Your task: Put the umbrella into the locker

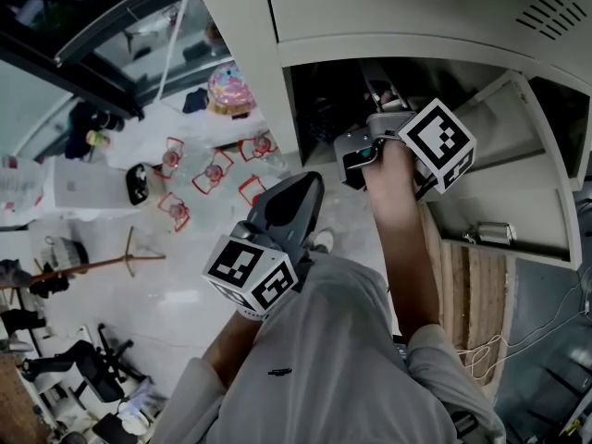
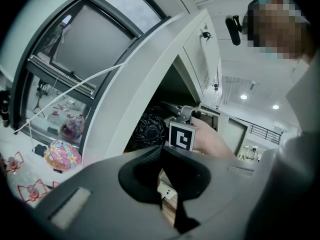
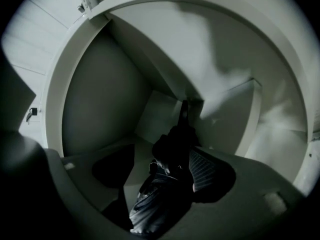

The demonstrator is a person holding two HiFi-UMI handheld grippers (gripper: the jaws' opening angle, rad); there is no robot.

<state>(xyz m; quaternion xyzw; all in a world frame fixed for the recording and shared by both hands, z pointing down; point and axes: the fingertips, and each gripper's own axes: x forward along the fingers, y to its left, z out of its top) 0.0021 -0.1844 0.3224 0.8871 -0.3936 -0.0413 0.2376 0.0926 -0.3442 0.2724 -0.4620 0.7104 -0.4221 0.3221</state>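
A black folded umbrella (image 3: 165, 189) lies on the floor of the open grey locker (image 3: 100, 104), its handle end pointing into the back corner. My right gripper (image 3: 160, 166) reaches level into the compartment with its jaws wide apart around the umbrella; a gap shows at the left pad, so it is open. In the left gripper view the umbrella's bunched end (image 2: 150, 129) sits in the dark opening beside the right gripper's marker cube (image 2: 181, 135). My left gripper (image 1: 301, 192) hangs outside the locker, shut and with nothing in it.
The locker door (image 1: 504, 169) stands swung open to the right. A closed vented door (image 1: 555, 7) is above. Wooden boards (image 1: 467, 289) and a loose cable (image 1: 490, 350) lie at lower right. A colourful bag (image 1: 231, 91) and red-framed items (image 1: 213, 174) sit on the floor at left.
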